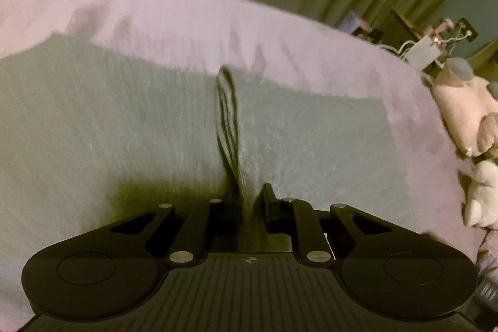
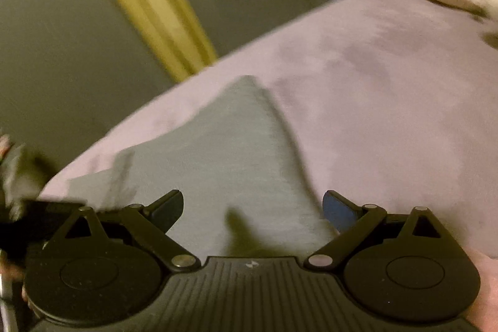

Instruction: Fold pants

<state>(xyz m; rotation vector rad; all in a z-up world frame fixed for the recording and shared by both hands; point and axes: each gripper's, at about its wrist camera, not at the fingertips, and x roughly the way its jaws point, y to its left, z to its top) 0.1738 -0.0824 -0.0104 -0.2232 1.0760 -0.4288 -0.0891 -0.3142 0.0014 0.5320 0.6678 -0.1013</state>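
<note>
Left gripper (image 1: pixel 246 204) pinches pants (image 1: pixel 124 129); right gripper (image 2: pixel 252 207) spread wide.

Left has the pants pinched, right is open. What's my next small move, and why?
Probably bring the right gripper down onto the pants edge beneath it and close. Its jaws stand wide apart over the cloth with nothing between, while the left gripper already pinches a ridge of fabric; folding likely needs both.

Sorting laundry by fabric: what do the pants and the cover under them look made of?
The pants look like grey-green knit, probably cotton jersey: matte, with fine ribbed lines, though blur may cause those. The cover looks like a soft pinkish-lilac brushed or fleecy cloth, matte and slightly fuzzy. Blur leaves both uncertain.
</note>
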